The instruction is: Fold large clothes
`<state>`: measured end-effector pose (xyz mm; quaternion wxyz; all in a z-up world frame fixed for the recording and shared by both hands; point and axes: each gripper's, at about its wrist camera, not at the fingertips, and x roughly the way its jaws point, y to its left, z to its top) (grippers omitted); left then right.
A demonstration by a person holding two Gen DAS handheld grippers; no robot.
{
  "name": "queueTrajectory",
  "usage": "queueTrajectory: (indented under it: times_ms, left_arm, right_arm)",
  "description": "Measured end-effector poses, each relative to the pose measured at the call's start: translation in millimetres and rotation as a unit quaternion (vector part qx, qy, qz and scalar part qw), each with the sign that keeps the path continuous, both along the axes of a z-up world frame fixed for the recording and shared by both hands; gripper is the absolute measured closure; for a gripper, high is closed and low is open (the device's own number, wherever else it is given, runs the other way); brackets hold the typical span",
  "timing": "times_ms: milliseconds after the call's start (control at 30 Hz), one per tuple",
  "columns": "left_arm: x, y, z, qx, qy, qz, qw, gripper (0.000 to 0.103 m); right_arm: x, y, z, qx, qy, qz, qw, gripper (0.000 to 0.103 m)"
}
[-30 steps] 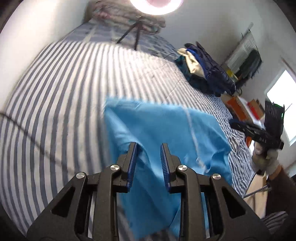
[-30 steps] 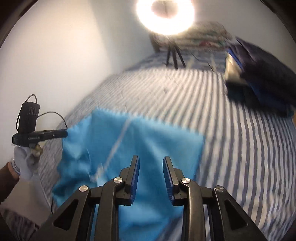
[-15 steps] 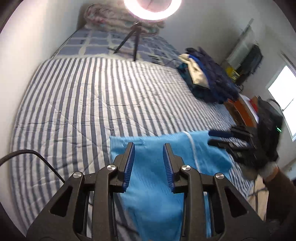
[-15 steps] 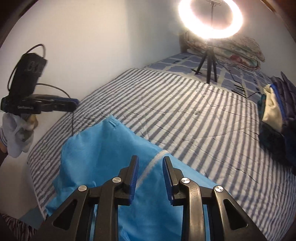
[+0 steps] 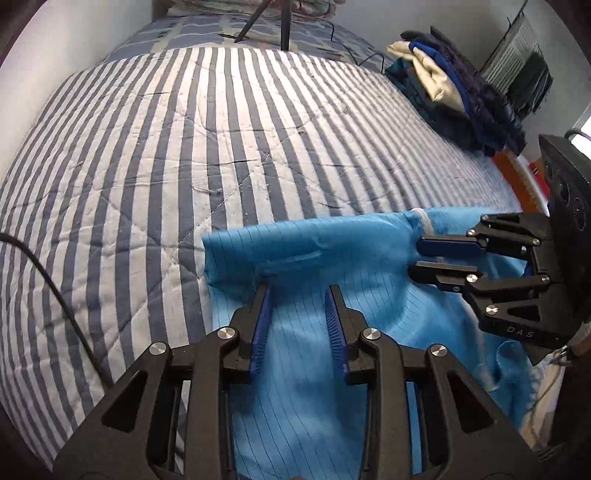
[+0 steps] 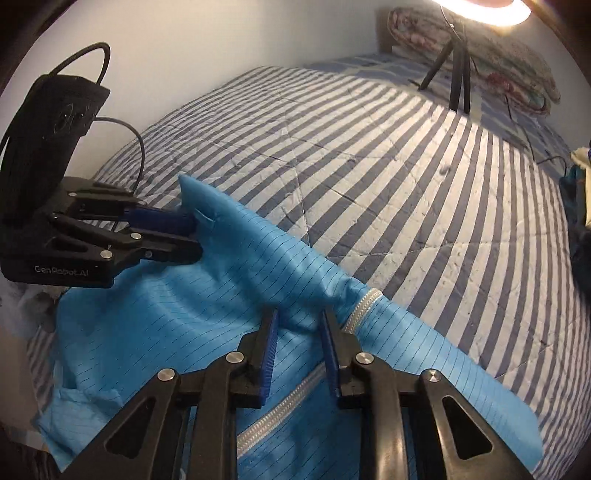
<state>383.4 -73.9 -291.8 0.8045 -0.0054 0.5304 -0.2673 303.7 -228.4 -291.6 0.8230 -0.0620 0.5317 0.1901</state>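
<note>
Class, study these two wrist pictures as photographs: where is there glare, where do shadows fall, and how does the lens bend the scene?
Right wrist view: the ring light blows out to white glare at the top edge. Left wrist view: soft shadow lies on the blue garment around the left gripper. Both views: fisheye distortion bows the striped bedspread into a dome, corners are dark, and both frames look sharp.
</note>
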Motion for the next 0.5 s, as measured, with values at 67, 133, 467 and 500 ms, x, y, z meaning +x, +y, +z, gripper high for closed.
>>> queueTrajectory:
  times_ms: [67, 133, 467, 500]
  left_arm:
    - [-6.5, 16.0, 12.0, -0.015, -0.007, 0.021, 0.9996, 0.072]
    - [-17.8, 42.9, 24.9, -0.054, -0.003, 0.056, 0.997, 0.052]
    - [-54.6, 110.6, -6.6, -0.163, 0.123, 0.14, 0.9689, 0.044]
    - [-56.7, 111.4, -10.5, -0.169, 0.13, 0.143, 0.9665, 0.055]
  right_arm:
    - [-13.7, -16.1, 21.8, 0.041, -0.013, -0.015, 0.999, 0.076]
    - [-39.9, -46.1, 44.1, 0.059, -0.044, -0.062, 0.995, 0.05]
    - [-161.1, -172.9, 31.3, 0.259, 0.022, -0.254, 0.932, 0.042]
    - [-166.0, -174.0, 25.4, 0.258, 0.028, -0.258, 0.93, 0.042]
